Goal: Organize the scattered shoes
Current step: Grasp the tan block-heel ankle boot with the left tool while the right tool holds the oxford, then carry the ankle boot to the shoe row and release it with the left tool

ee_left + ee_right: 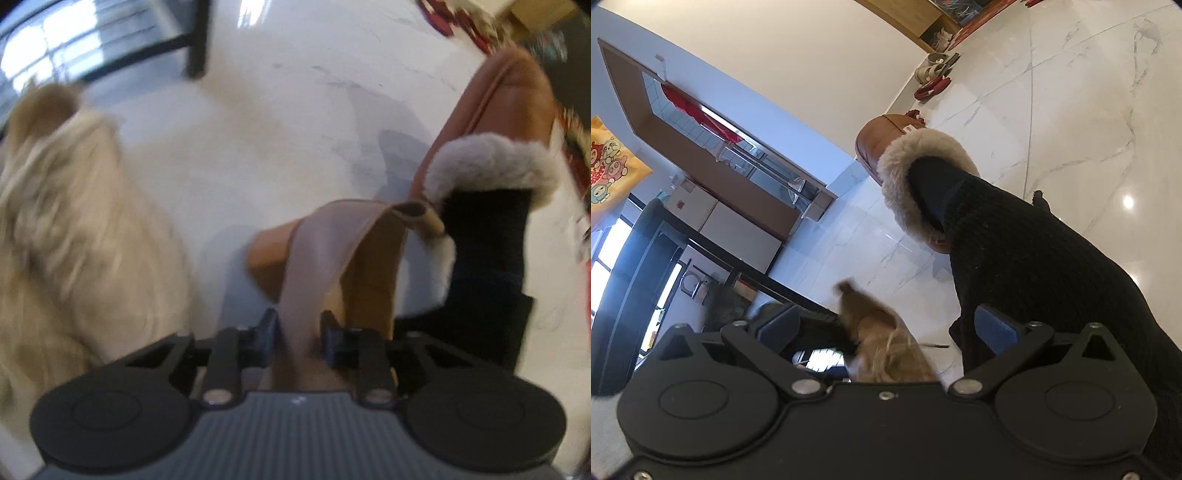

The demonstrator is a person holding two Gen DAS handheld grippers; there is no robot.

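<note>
One smooth tan leather shoe (332, 251) in left tool (299, 328), fleece-lined.

The left tool (298, 328) pinches a tan boot (332, 251) by its shaft above the white floor (258, 129). A blurred furry boot (74, 221) shows left; a worn slipper (495, 147) right.

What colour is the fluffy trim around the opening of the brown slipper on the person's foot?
Pale beige-grey fur trim on a tan-brown slipper; it shows best in the right wrist view.

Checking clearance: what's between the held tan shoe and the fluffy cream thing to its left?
Only bare white floor, in the left wrist view. The tan shoe, clamped in the left gripper, and the blurred cream thing are apart.
</note>
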